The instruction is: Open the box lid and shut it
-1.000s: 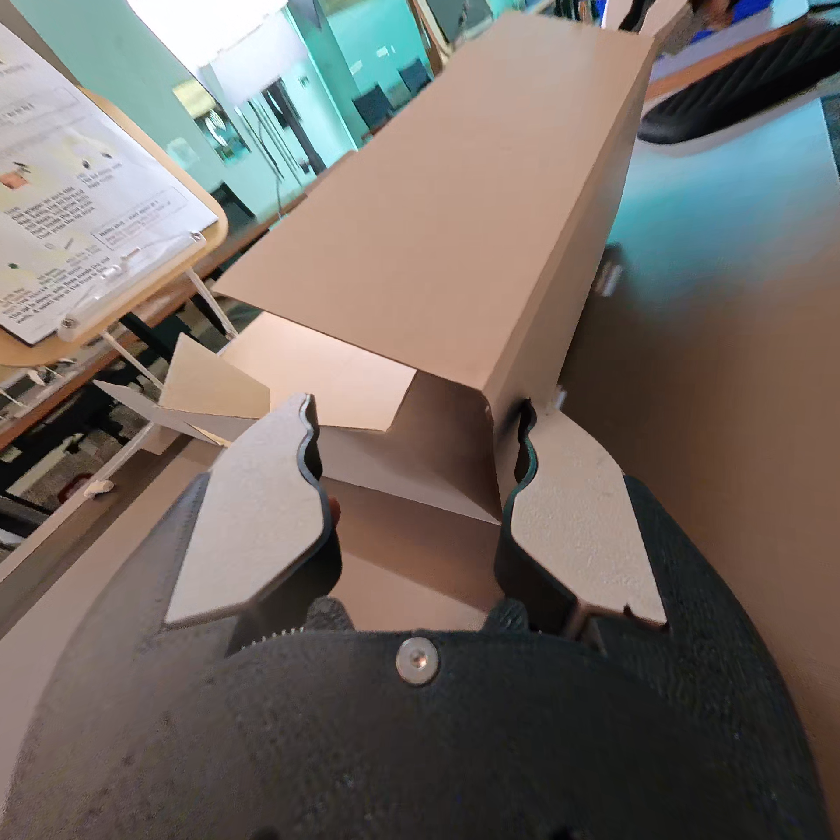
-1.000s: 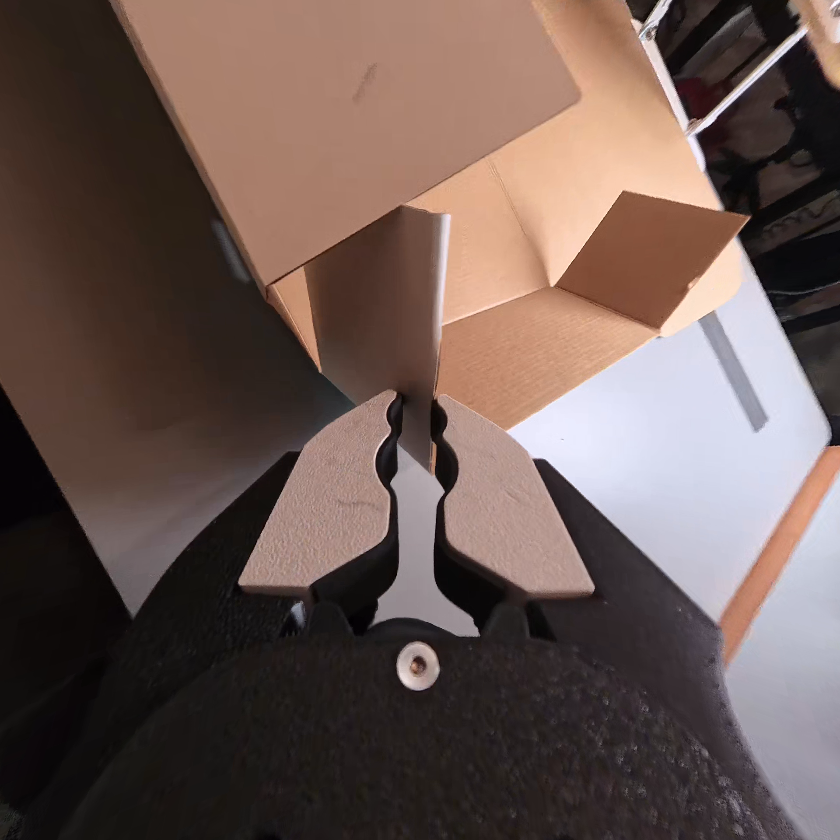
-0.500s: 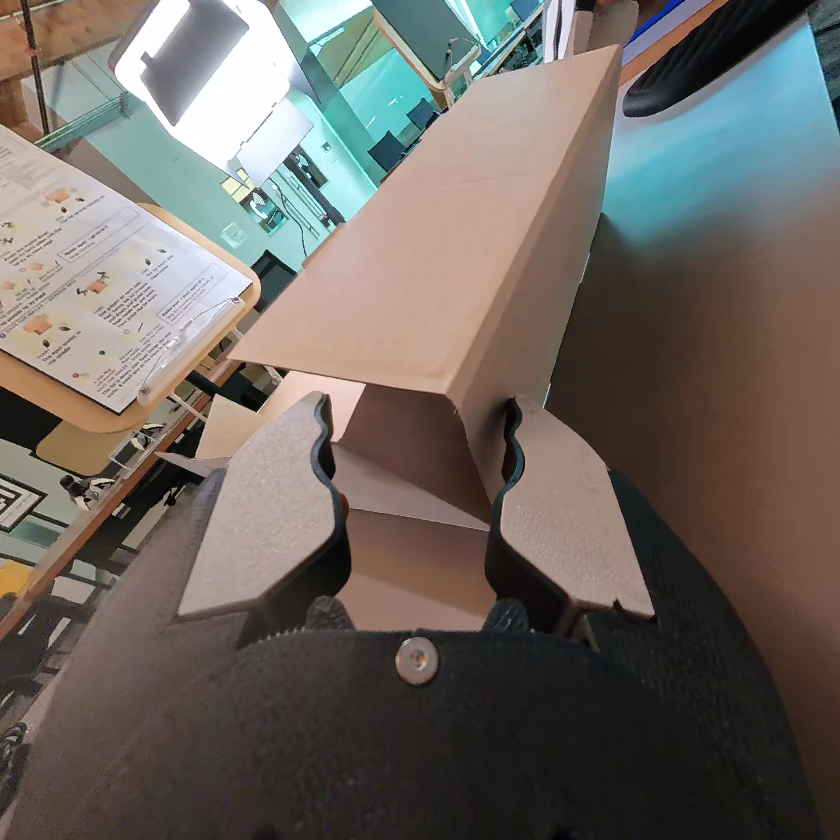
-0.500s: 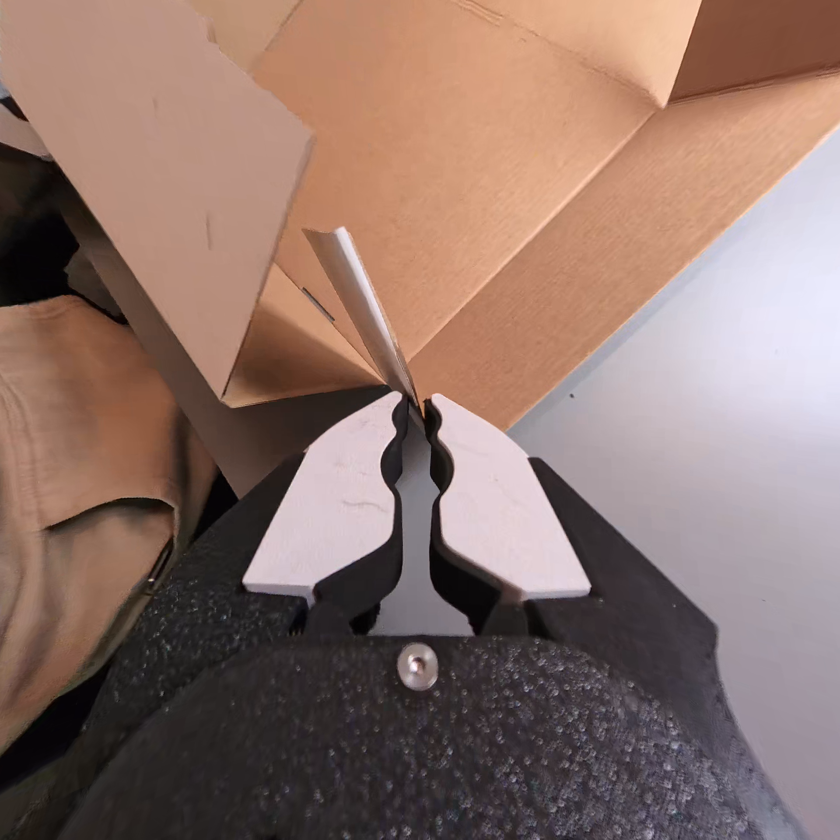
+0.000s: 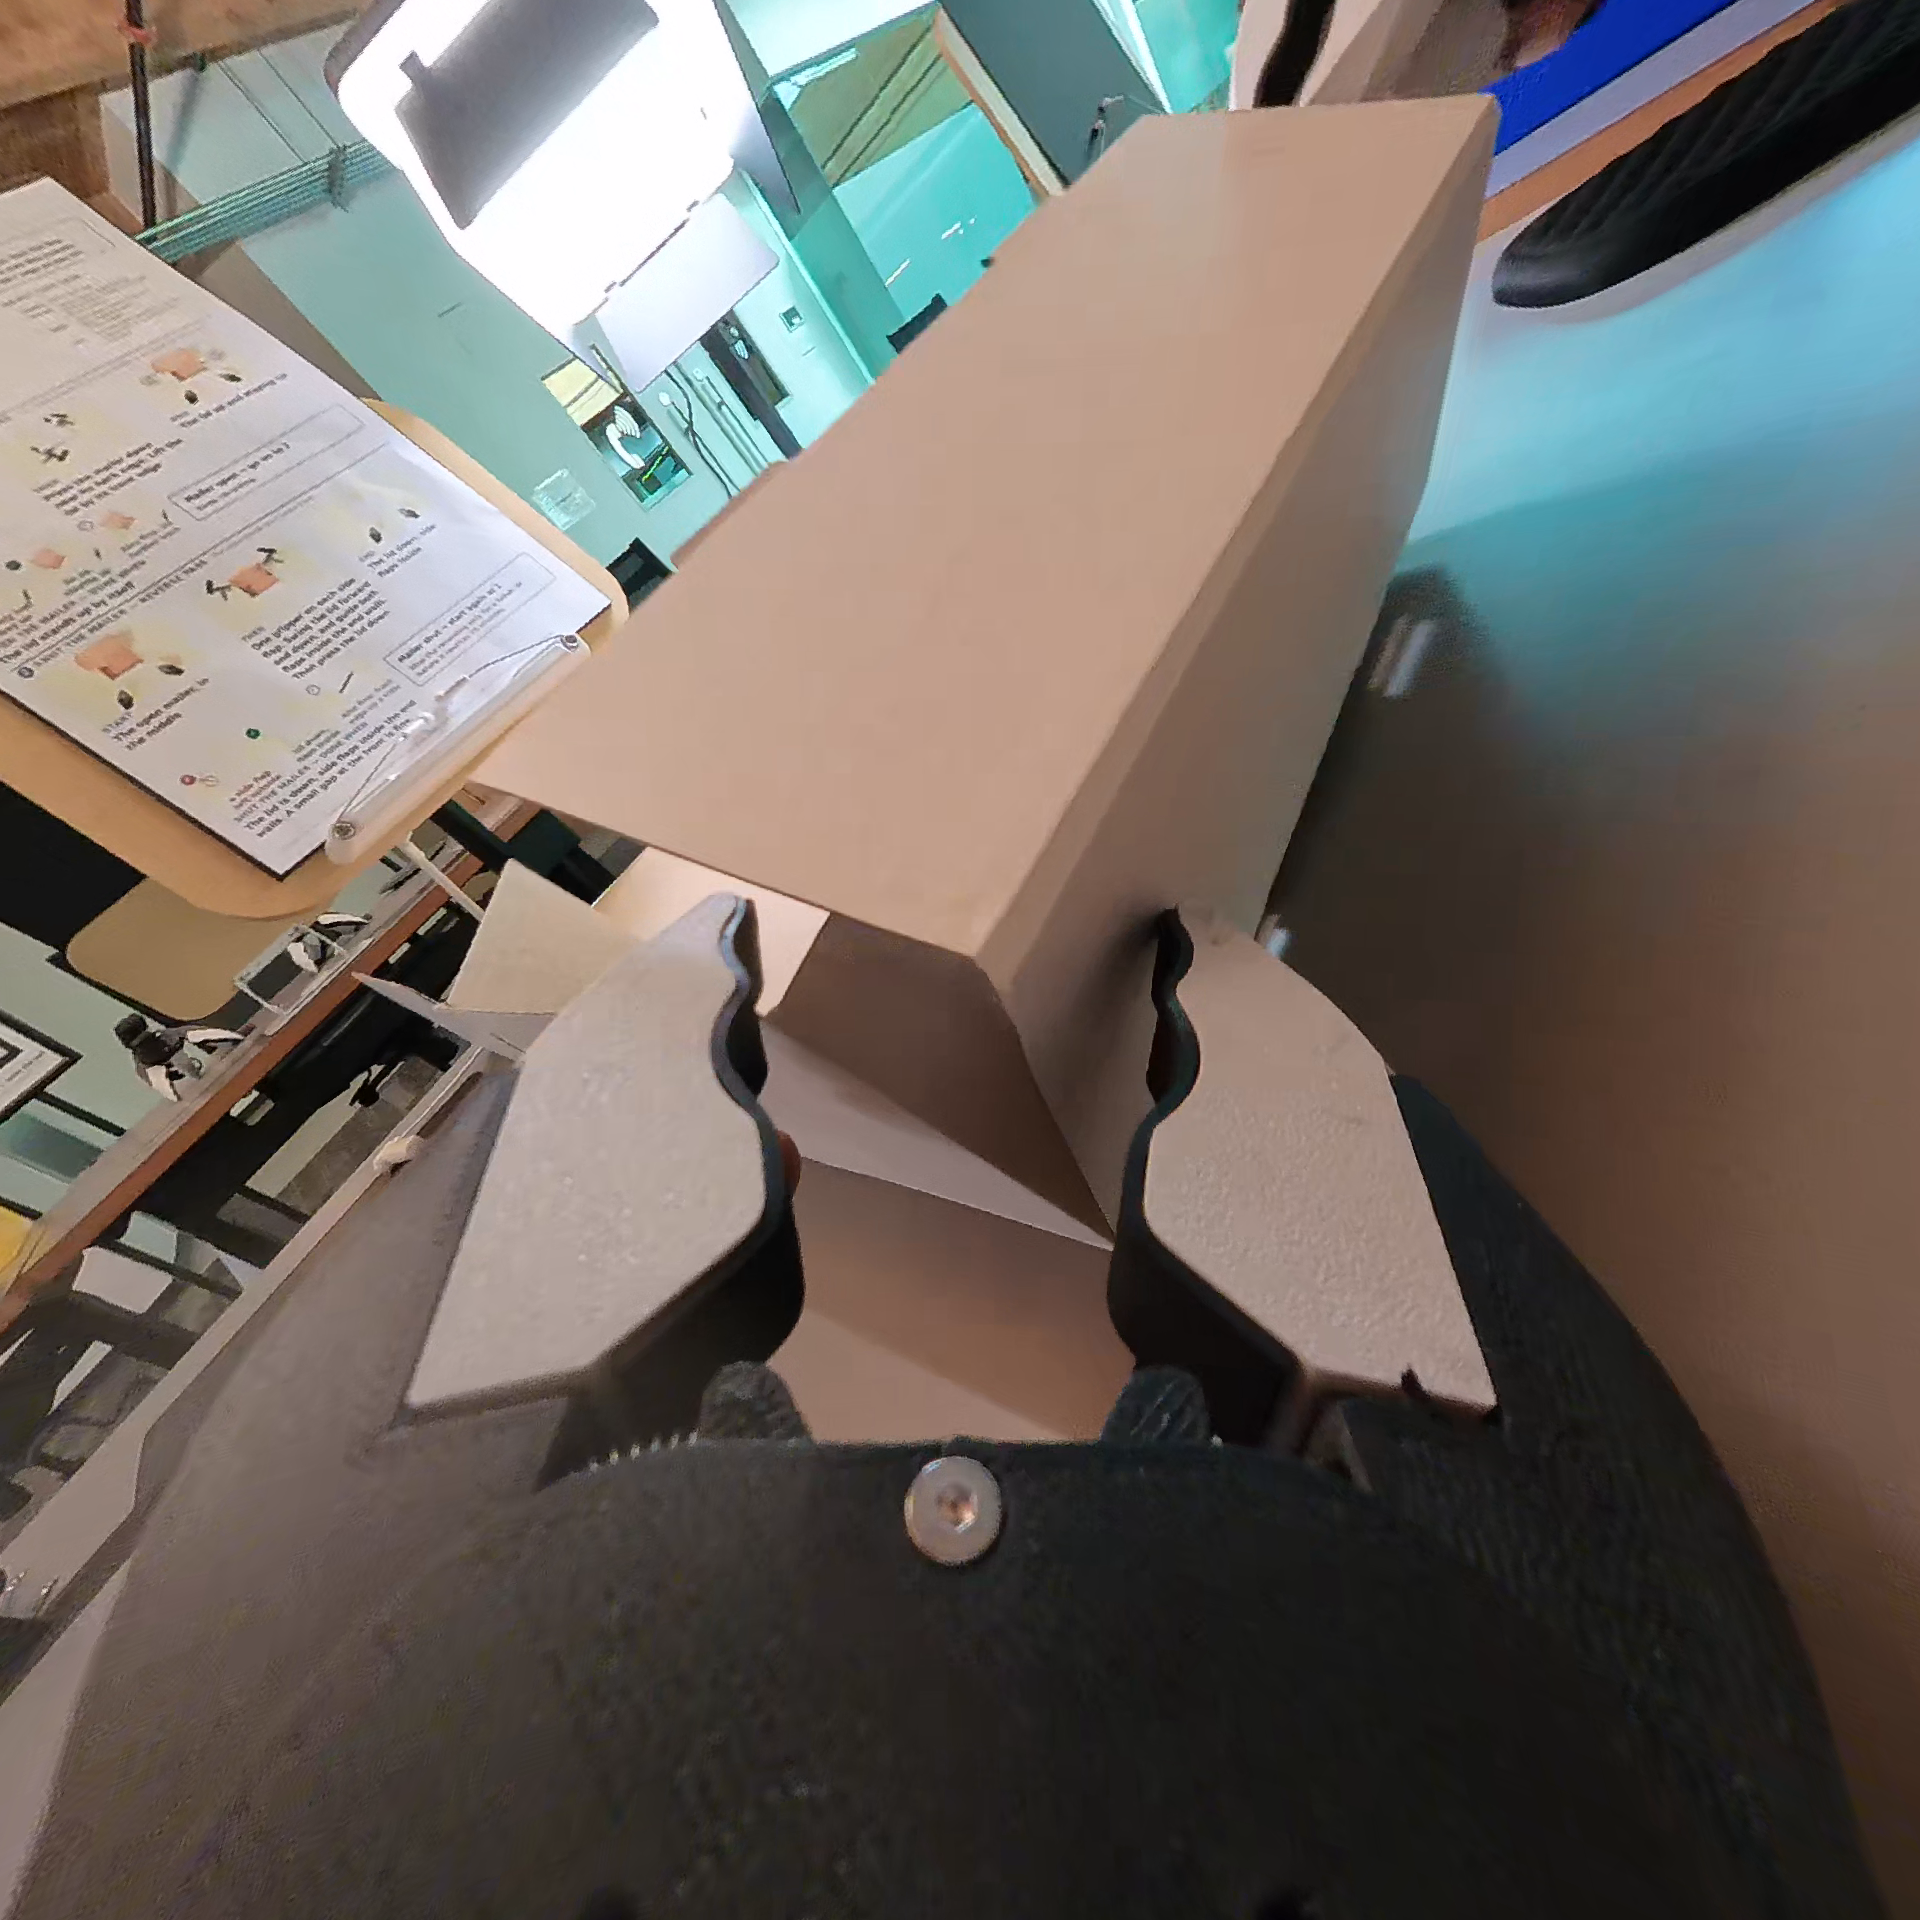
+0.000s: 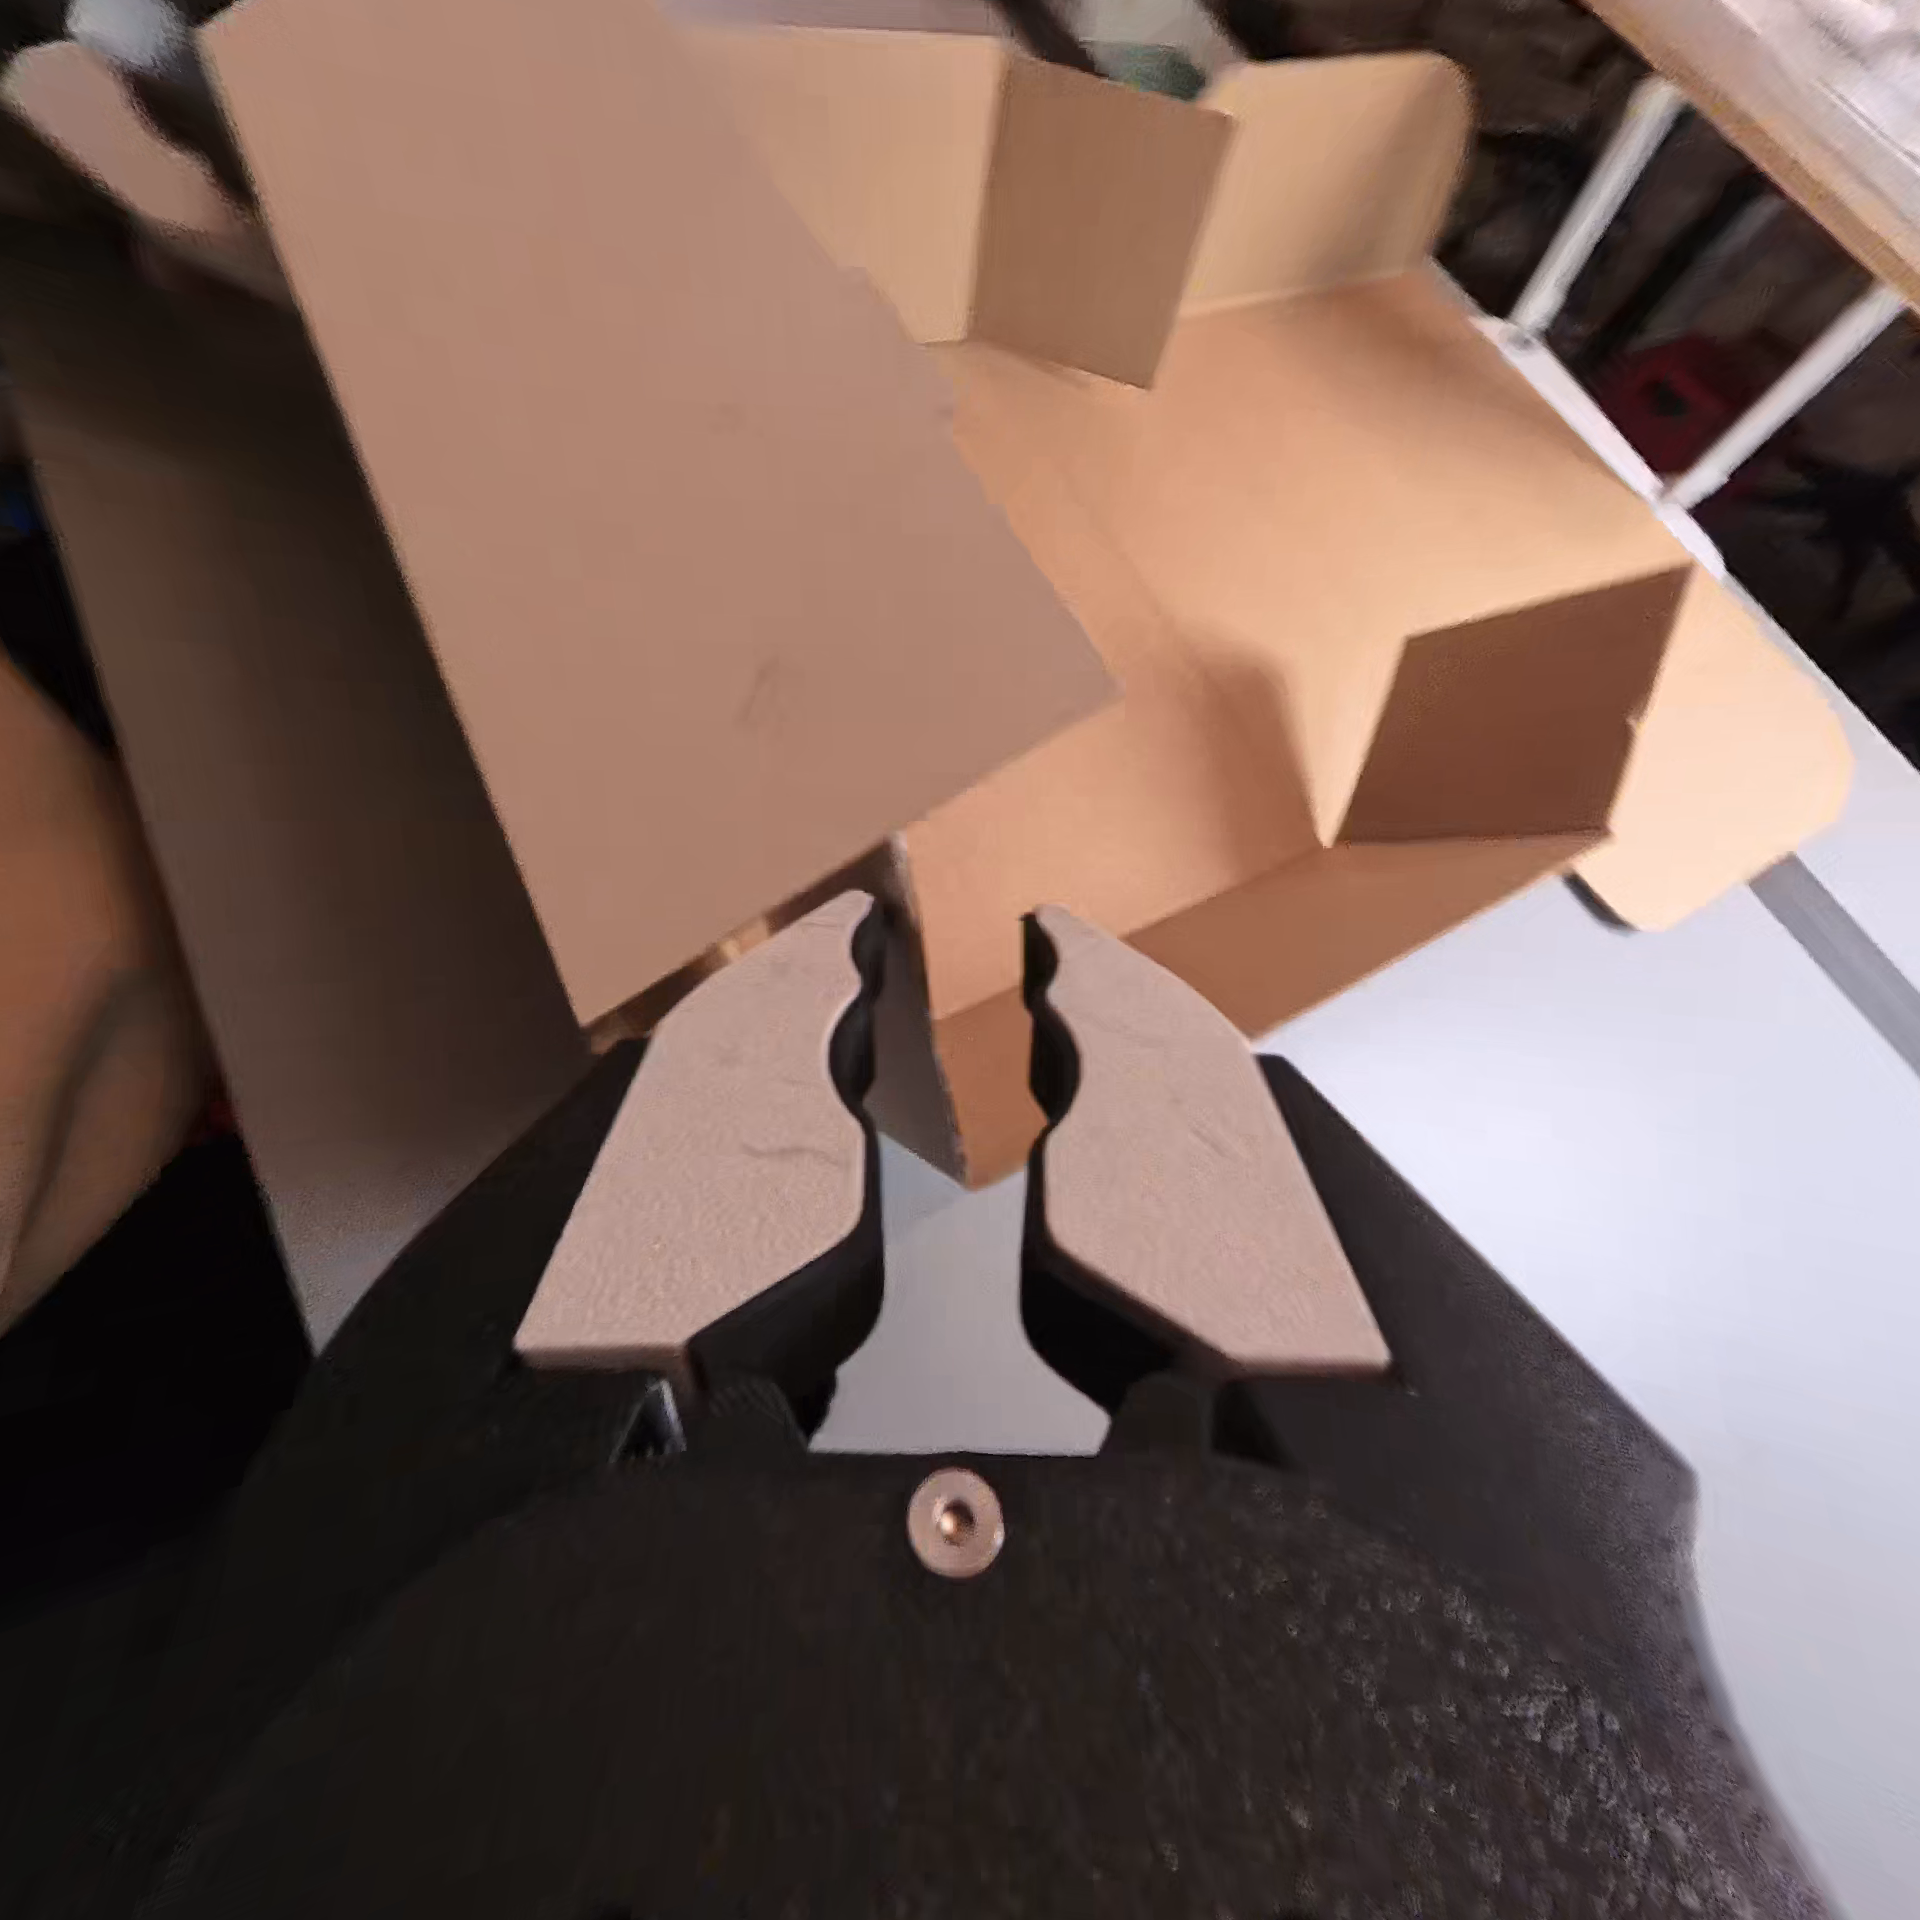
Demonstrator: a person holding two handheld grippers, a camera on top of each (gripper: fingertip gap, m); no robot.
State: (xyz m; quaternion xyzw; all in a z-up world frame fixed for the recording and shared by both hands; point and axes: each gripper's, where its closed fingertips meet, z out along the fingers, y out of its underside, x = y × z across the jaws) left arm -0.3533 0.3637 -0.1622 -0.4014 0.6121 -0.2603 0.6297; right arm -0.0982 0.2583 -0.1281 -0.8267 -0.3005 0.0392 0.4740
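A brown cardboard mailer box [image 6: 1299,499] lies open on the table. Its lid [image 5: 1018,582] is raised, and it also shows in the right wrist view [image 6: 623,468]. My left gripper [image 5: 956,935] is open, and its jaws straddle the near corner of the lid's folded front wall. My right gripper [image 6: 951,925] is open by a small gap. The lid's side flap [image 6: 920,1049] stands in that gap against the left finger. An inner flap [image 6: 1507,727] of the box stands upright on the right.
A printed instruction sheet on a wooden stand [image 5: 208,582] is at the left. A black padded object [image 5: 1714,177] lies at the far right of the grey table [image 6: 1507,1195]. Beige clothing of a person [image 6: 62,935] is close on the left.
My right gripper has opened and let go of the side flap it was pinching. It has also swung, so more of the open box shows. The left gripper stays open at the lid's corner.
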